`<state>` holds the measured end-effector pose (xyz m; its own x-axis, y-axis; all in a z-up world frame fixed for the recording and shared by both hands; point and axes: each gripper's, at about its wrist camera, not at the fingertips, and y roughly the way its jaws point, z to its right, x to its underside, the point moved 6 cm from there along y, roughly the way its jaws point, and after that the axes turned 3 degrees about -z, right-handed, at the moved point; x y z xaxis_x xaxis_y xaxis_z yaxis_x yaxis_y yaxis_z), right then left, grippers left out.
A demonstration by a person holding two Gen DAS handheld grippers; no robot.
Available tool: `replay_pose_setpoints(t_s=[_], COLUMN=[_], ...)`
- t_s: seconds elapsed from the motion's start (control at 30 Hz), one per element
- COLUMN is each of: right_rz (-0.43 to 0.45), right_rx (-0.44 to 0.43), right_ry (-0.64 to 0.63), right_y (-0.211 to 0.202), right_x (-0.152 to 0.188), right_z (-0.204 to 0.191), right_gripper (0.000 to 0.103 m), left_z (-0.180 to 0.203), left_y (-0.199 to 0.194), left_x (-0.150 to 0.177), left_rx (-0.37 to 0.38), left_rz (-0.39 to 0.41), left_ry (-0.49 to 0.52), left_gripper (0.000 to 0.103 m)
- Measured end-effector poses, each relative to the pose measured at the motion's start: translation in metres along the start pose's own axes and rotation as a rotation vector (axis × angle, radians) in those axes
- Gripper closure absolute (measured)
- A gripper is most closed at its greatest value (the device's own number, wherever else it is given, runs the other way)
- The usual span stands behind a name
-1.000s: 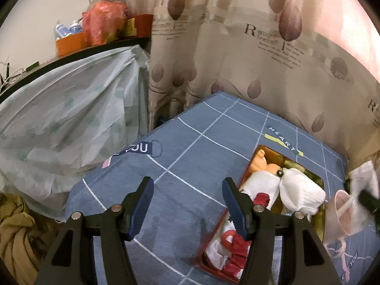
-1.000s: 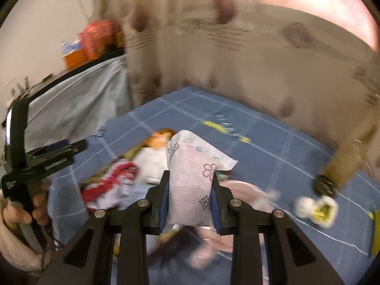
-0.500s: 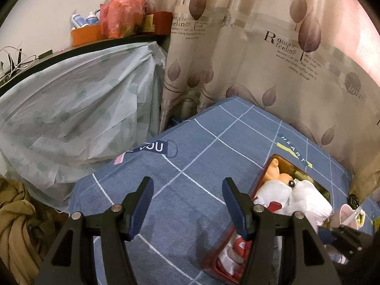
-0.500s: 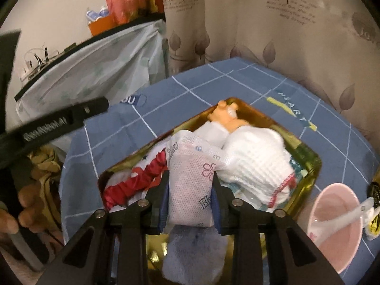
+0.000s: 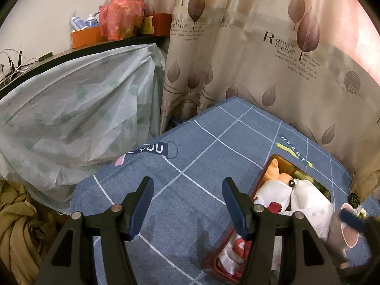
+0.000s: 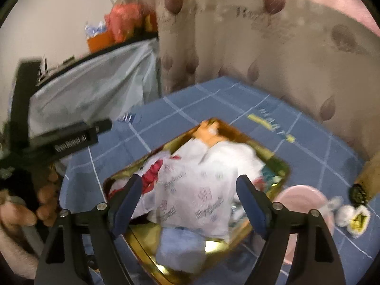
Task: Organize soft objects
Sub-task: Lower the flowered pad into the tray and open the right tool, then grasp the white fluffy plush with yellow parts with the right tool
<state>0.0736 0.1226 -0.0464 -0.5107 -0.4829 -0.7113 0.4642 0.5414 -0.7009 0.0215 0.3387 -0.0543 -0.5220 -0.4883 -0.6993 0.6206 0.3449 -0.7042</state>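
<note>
The right gripper point(image 6: 187, 199) is hovering over the gold tray point(image 6: 283, 169) with its jaws opening, and the white printed tissue pack point(image 6: 194, 199) is lying between them on top of the tray's pile, no longer pinched as far as the blurred right wrist view is showing. The pack is resting over the near half of the tray, above a pale blue cloth point(image 6: 178, 249) at the tray's near rim, with the white knitted cloth point(image 6: 228, 156) and the doll point(image 6: 206, 130) lying toward the tray's far end and a red and white fabric point(image 6: 152, 173) at the tray's left side.

To finish the release well, the jaws should be spreading fully before the hand is lifting, so that no pad is dragging the wrapper back out. The pack is looking light and slippery, and it is sitting high on the heap, so a straight upward retreat is probably safest. The pink bowl point(image 6: 306, 204) is standing just right of the tray, so drifting that way is risking a knock.

The left gripper point(image 5: 186, 207) is waiting to the left of the tray, jaws spread wide and empty over the blue checked cloth point(image 5: 201, 142). It is touching nothing, and it is best kept there, clear of the tray, while the right one is working
</note>
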Motion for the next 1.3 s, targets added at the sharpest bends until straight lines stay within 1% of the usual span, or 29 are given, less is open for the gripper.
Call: replay_pose_setpoints(t_s=[0.13, 0.23, 0.3, 0.33, 0.4, 0.5, 0.53, 0.7, 0.87, 0.97, 1.07, 1.3], right_rz=[0.062, 0.09, 0.096, 0.095, 0.084, 0.064, 0.051, -0.009, -0.05, -0.064, -0.072, -0.098], right_rx=[0.054, 0.115, 0.183, 0.201, 0.249, 0.316, 0.339, 0.422, 0.438, 0.428, 0.425, 0.428], right_ry=[0.054, 0.096, 0.135, 0.151, 0.211, 0.274, 0.307, 0.405, 0.481, 0.515, 0.534, 0.541], right_y=[-0.036, -0.056, -0.068, -0.071, -0.078, -0.084, -0.085, -0.082, -0.065, -0.054, -0.043, -0.013], right_x=[-0.006, -0.005, 0.002, 0.005, 0.018, 0.035, 0.044, 0.075, 0.098, 0.106, 0.108, 0.106], right_z=[0.031, 0.061, 0.092, 0.102, 0.136, 0.175, 0.193, 0.252, 0.29, 0.302, 0.308, 0.318], right_gripper=[0.022, 0.02, 0.017, 0.017, 0.017, 0.017, 0.017, 0.017, 0.017, 0.016, 0.014, 0.013], left_z=[0.0, 0.0, 0.001, 0.001, 0.002, 0.004, 0.004, 0.007, 0.008, 0.007, 0.007, 0.01], left_y=[0.0, -0.001, -0.001, -0.001, -0.001, -0.002, -0.001, -0.001, 0.0, 0.0, 0.002, 0.004], left_x=[0.0, 0.0, 0.0, 0.0, 0.0, 0.001, 0.001, 0.001, 0.002, 0.002, 0.002, 0.003], left_rx=[-0.001, -0.002, -0.002, -0.004, -0.006, -0.006, -0.006, -0.011, -0.011, -0.014, -0.015, -0.019], left_rz=[-0.001, 0.001, 0.003, 0.002, 0.001, 0.003, 0.003, 0.002, 0.001, -0.003, -0.006, -0.012], left_ry=[0.007, 0.011, 0.015, 0.017, 0.023, 0.029, 0.03, 0.045, 0.053, 0.059, 0.063, 0.081], left_gripper=[0.042, 0.042, 0.042, 0.042, 0.042, 0.042, 0.042, 0.042, 0.042, 0.042, 0.042, 0.042])
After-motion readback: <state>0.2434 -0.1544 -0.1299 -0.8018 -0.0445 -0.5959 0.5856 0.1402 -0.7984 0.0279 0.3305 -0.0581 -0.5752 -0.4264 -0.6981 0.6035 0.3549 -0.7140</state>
